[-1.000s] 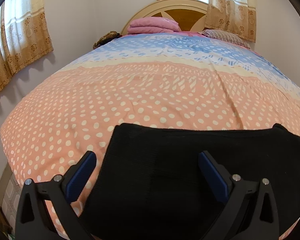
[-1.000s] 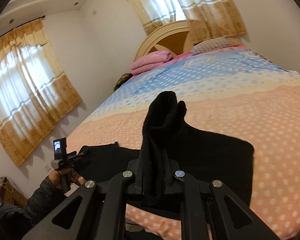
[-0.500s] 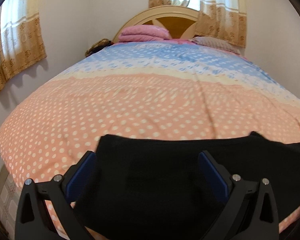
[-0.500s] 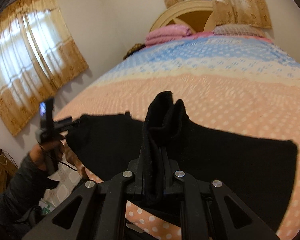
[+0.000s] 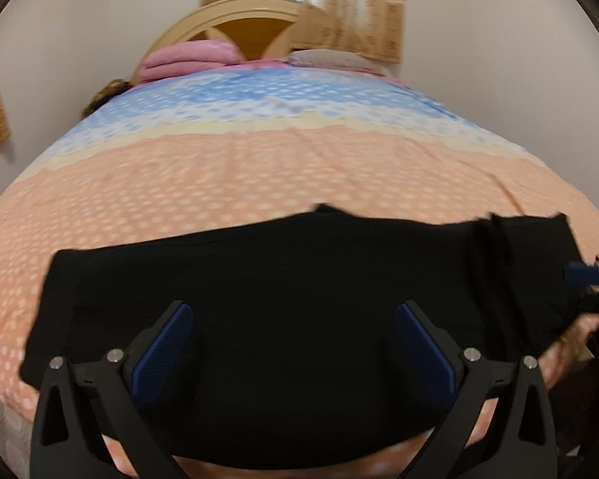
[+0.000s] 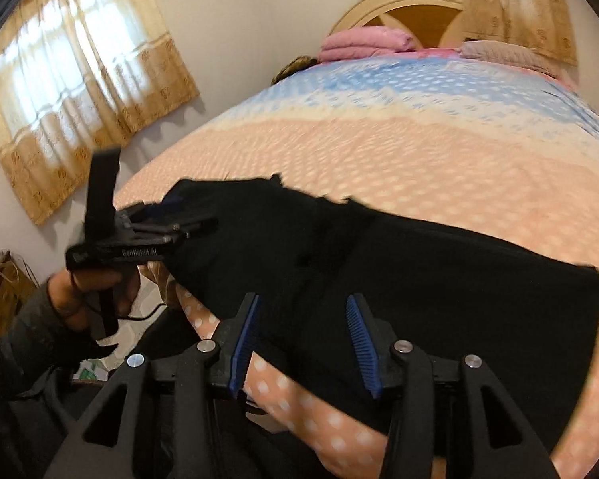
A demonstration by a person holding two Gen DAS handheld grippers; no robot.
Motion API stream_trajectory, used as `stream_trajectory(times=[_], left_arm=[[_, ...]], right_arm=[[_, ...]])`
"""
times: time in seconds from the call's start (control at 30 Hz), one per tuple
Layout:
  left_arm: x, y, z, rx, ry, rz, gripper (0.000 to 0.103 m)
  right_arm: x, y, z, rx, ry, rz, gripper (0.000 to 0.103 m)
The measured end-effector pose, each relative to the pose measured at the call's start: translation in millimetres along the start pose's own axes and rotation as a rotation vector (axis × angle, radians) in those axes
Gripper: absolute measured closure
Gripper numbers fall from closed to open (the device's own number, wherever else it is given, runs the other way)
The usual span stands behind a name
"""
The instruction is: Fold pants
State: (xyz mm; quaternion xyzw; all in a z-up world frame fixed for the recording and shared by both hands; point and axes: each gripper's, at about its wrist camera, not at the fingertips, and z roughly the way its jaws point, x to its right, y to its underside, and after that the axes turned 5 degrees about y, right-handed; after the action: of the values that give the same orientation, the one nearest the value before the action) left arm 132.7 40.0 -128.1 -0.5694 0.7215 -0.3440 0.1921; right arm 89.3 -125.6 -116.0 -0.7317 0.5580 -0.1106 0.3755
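Note:
Black pants (image 5: 299, 259) lie flat across the near edge of the bed, folded over, with a raised crease toward the right end. My left gripper (image 5: 295, 307) hovers just above the cloth, open, with nothing pinched between its blue pads. It also shows from the side in the right wrist view, where the left gripper (image 6: 159, 231) is held by a hand over the left end of the pants (image 6: 459, 279). The jaws of my right gripper (image 6: 303, 299) are opening; cloth lies between them on the bed, and the pads stand clear of it.
The dotted peach and blue bedspread (image 5: 259, 167) stretches to a wooden headboard (image 5: 259, 28). Folded pink blankets (image 5: 187, 58) and a pillow (image 5: 327, 58) sit at the far end. A curtained window (image 6: 80, 92) is on the left wall. A sleeved arm (image 6: 28, 343) reaches in at lower left.
The right gripper let go of the bunched black cloth it held upright, and the cloth now lies on the bed. The left gripper slid to the right over the pants.

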Motion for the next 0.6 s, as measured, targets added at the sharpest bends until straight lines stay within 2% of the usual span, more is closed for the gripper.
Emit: stream_trajectory(times=[0.17, 0.27, 0.4, 0.5, 0.57, 0.6], left_arm=[[44.1, -10.8, 4.5, -0.010, 0.083, 0.099, 0.000], [71.1, -19.3, 7.6, -0.021, 0.162, 0.149, 0.000], [99.4, -29.9, 18.4, -0.043, 0.256, 0.184, 0.000], [108.2, -33.0, 38.5, -0.094, 0.292, 0.182, 0.012], [108.7, -33.0, 54.4, -0.144, 0.329, 0.147, 0.028], [109.7, -32.6, 59.2, -0.158, 0.343, 0.131, 0.032]], right_arm=[[52.6, 21.3, -33.7, 0.062, 0.107, 0.182, 0.049], [76.2, 30.4, -39.2, 0.081, 0.120, 0.299, 0.049], [90.3, 31.2, -45.7, 0.119, 0.128, 0.357, 0.049], [92.5, 31.5, -55.8, 0.153, 0.140, 0.360, 0.048], [93.5, 31.9, -59.5, 0.170, 0.158, 0.359, 0.048], [94.3, 32.8, -61.0, 0.177, 0.167, 0.363, 0.048]])
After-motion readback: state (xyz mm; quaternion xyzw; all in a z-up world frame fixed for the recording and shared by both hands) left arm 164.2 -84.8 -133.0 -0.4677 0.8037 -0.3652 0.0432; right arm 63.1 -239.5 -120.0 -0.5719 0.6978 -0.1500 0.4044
